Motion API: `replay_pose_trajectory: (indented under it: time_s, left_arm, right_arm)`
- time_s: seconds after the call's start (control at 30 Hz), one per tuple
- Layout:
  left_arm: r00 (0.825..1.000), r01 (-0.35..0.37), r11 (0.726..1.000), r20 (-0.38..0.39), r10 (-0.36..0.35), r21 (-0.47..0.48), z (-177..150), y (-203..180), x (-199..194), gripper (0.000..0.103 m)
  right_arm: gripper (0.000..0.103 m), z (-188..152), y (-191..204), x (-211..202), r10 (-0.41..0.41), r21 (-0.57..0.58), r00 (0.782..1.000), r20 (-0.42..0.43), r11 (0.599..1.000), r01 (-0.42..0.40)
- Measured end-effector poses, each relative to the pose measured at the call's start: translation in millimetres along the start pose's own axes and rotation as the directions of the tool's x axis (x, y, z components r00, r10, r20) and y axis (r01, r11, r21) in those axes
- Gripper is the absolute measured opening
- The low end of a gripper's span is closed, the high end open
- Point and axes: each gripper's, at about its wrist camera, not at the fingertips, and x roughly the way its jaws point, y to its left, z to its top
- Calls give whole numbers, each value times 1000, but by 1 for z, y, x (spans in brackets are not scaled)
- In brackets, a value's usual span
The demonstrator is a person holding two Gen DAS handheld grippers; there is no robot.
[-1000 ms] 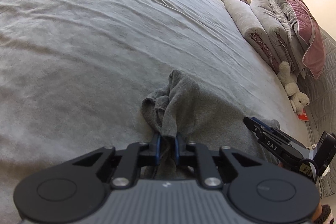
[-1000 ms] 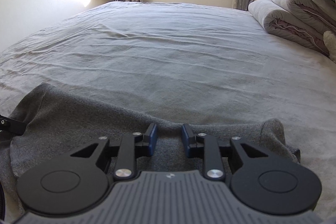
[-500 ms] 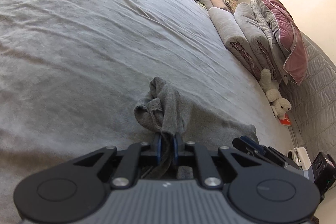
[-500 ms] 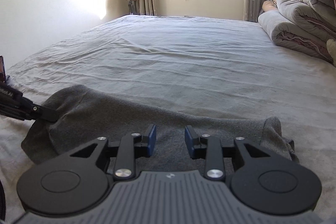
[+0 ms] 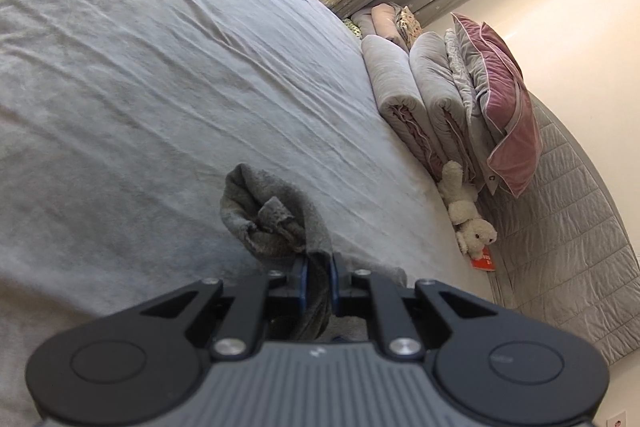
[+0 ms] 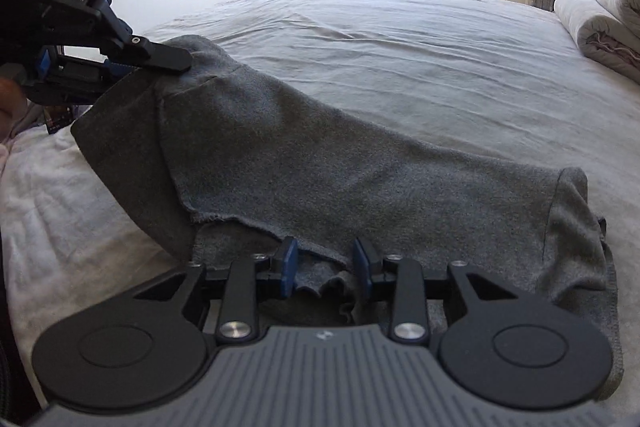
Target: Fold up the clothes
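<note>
Left tool (image 5: 318, 277) risen, pinching grey garment (image 6: 300, 163) edge, right tool (image 6: 325, 263) agape

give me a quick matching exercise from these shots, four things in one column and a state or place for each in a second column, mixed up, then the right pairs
Things:
1. left gripper
2. right gripper
3. stuffed toy
4. pink pillow

States or places:
A. open, jaws apart over the cloth's frayed edge
B. leaning on top of the rolled grey quilts
C. shut on a bunch of the grey cloth, one end lifted off the bed
D. lying at the foot of the rolled quilts, by the quilted headboard

Pairs: 1-C, 2-A, 3-D, 4-B
</note>
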Motion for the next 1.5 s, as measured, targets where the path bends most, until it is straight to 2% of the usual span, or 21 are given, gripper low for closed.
replay_pose_trajectory:
  time_s: [0.1, 0.17, 0.3, 0.37, 0.47, 0.67, 0.73, 0.8, 0.83, 0.93, 1.0, 1.07, 1.17, 1.27, 1.33, 1.4, 1.5]
  left_arm:
    - [1000, 16, 999, -21, -15, 38, 0, -25, 15, 10]
    - [999, 23, 998, -40, -21, 66, -2, -41, 26, 10]
    - [997, 25, 993, -73, -16, 114, -6, -70, 51, 10]
    - [996, 27, 991, -93, -15, 131, -9, -81, 66, 10]
    - [992, 32, 987, -127, -12, 157, -16, -96, 88, 10]
    - [981, 10, 975, -192, 34, 222, -36, -113, 131, 10]
    - [975, -3, 971, -214, 56, 240, -42, -113, 143, 10]
    - [970, -9, 964, -230, 73, 266, -50, -112, 152, 10]
    - [969, -5, 959, -236, 75, 283, -53, -112, 155, 11]
    - [964, 34, 946, -260, 54, 322, -61, -111, 158, 15]
    - [959, 90, 940, -284, 8, 329, -63, -111, 154, 22]
    - [956, 138, 930, -292, -36, 340, -63, -112, 145, 37]
    - [966, 143, 917, -254, -48, 373, -57, -111, 125, 39]
    - [986, 72, 915, -165, -6, 397, -47, -103, 108, 36]
    - [995, -10, 903, -81, 49, 429, -40, -95, 101, 36]
    - [997, -68, 890, -9, 81, 451, -33, -83, 100, 31]
    - [998, -66, 900, 24, 61, 432, -27, -63, 109, 24]
  right_arm:
    - [34, 1, -24, -11, 50, 117, 998, 44, 992, -55]
    - [37, -2, -43, -15, 86, 230, 993, 76, 968, -101]
    - [40, -9, -82, -22, 143, 442, 978, 151, 875, -196]
    - [41, -13, -102, -25, 165, 536, 967, 193, 808, -244]
    - [41, -18, -131, -31, 186, 658, 948, 258, 685, -314]
    - [50, -32, -182, -34, 210, 815, 901, 380, 384, -433]
    - [54, -37, -190, -29, 223, 835, 889, 401, 309, -454]
    - [60, -39, -195, -30, 229, 845, 888, 400, 284, -454]
    - [64, -39, -196, -29, 235, 846, 888, 396, 282, -452]
    - [64, -36, -199, -26, 255, 848, 888, 384, 284, -448]
    - [64, -32, -196, -27, 253, 837, 893, 373, 322, -441]
    - [64, -28, -192, -29, 249, 824, 899, 361, 366, -433]
    - [64, -21, -186, -32, 242, 800, 907, 345, 430, -419]
    - [64, -15, -180, -34, 233, 772, 915, 328, 492, -402]
    - [64, -8, -169, -35, 208, 726, 931, 301, 583, -365]
    - [64, 0, -154, -35, 170, 662, 946, 274, 680, -314]
    - [64, 10, -131, -32, 146, 552, 958, 247, 791, -263]
